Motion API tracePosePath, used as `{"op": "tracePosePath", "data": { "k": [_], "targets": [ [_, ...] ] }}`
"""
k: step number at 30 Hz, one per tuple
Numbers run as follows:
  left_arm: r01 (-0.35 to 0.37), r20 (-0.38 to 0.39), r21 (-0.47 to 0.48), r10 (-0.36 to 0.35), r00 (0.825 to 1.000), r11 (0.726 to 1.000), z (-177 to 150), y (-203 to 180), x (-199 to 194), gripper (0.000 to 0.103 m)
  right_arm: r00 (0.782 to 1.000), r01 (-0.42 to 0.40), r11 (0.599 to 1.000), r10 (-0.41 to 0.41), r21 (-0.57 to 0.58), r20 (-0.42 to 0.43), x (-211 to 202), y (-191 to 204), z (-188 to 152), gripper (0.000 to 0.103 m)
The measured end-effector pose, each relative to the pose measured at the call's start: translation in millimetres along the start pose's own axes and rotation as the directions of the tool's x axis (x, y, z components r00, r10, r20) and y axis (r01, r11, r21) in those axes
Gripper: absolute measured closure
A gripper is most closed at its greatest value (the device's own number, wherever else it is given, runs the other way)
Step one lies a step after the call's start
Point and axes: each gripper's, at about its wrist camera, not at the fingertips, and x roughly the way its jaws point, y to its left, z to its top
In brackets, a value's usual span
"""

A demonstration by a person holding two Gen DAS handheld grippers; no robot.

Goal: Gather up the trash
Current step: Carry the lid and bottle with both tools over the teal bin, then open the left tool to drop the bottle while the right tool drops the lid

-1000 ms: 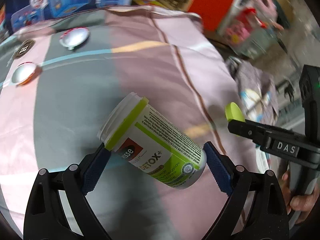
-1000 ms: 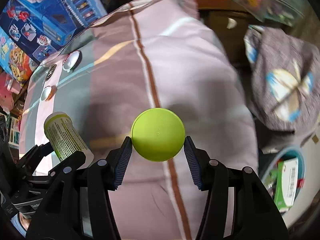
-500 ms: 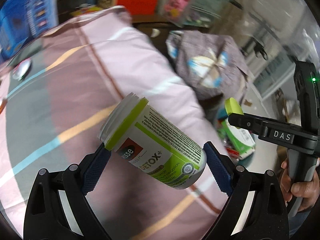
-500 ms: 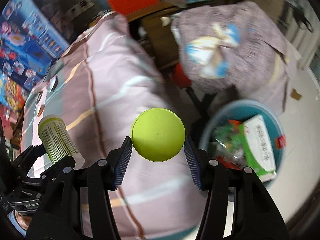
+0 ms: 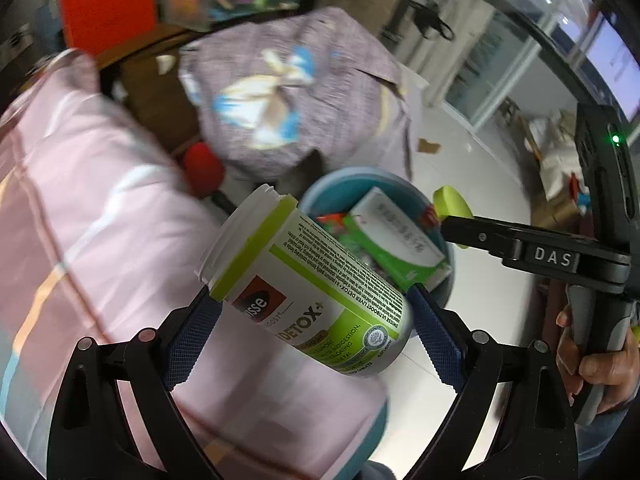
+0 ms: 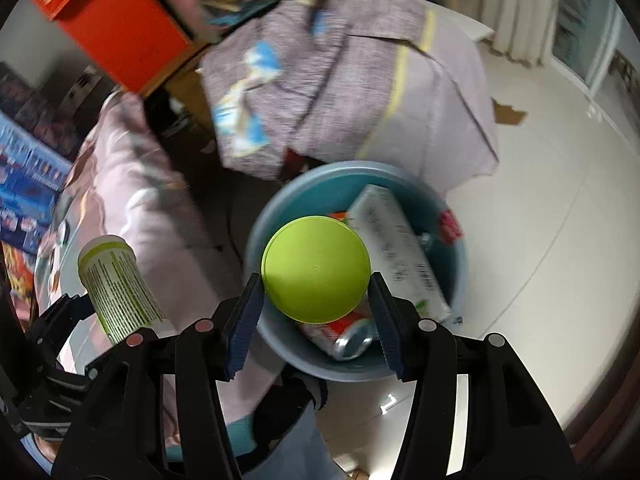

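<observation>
Bottle and cap held over the edge of the bed, by the trash bin.

The pink bedcover fills the left, with the blue bin on the white floor just beside it, holding a green-and-white box and a can. The left gripper clamps a lidless supplement bottle, tilted, near the bin. The right gripper pinches the round green cap above the bin.

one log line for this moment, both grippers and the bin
left gripper: shut on supplement bottle, uncapped | right gripper: shut on green lid, above blue bin | bin: holds box, can
</observation>
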Motion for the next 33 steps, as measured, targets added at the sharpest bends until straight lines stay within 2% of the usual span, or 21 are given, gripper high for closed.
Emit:
{"op": "tracePosePath", "data": {
  "k": [7,15,19,23,33],
  "targets": [
    [0.051,-0.09,0.065,-0.045,0.995,0.997,14.7,-36.4,52.6,0.01,0.999,0.012,0.998,-0.01,0.068,-0.032,15.1,-32.1,4.6,0.052],
    [0.063,-0.174,0.057,-0.052,0.983,0.996,16.9,-40.1,88.5,0.009,0.999,0.019,0.997,-0.015,0.079,-0.051,25.8,-38.5,12.0,0.051],
    [0.051,-0.183,0.055,-0.04,0.982,0.997,15.8,-36.3,90.0,0.007,0.998,0.022,0.997,-0.017,0.079,-0.06,30.2,-37.6,14.2,0.051],
    [0.03,-0.159,0.067,-0.019,0.987,0.997,15.5,-33.2,83.7,0.004,0.998,0.021,0.998,-0.016,0.066,-0.068,33.9,-31.3,14.4,0.051],
    [0.037,-0.146,0.035,-0.031,0.989,0.999,5.6,-12.1,63.2,0.004,0.994,0.029,0.999,-0.025,0.039,-0.104,45.5,-15.7,12.1,0.051]
  ]
}}
